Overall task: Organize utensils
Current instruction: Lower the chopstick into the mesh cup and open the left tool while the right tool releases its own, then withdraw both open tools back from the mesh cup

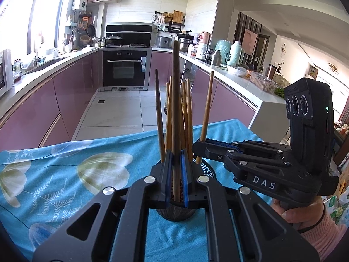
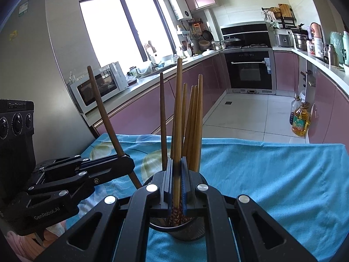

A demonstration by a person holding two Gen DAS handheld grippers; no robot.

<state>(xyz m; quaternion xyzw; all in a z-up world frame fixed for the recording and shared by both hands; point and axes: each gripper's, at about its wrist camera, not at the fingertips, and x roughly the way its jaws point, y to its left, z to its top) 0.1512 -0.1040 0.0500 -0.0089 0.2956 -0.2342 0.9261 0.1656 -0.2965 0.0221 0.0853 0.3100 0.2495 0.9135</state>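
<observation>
Two chopsticks clamped upright over a black mesh holder (image 2: 181, 229), dark chopstick (image 1: 175, 109) pinched by left gripper (image 1: 175, 174), lighter chopstick (image 2: 178, 120) pinched by right gripper (image 2: 176, 181), blue floral cloth (image 1: 65, 174) spread beneath.

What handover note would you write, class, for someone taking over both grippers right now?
Left gripper: shut on a dark brown wooden chopstick, held upright with its lower end at the black mesh metal holder.
Right gripper: shut on a light brown wooden chopstick, its patterned lower end at the holder's mouth.
The holder stands on the blue flowered tablecloth, with several other wooden chopsticks standing in it.
Done: most chopsticks are in the holder.
Left: probably lower both held chopsticks in, then release. No loose utensils show on the cloth.
</observation>
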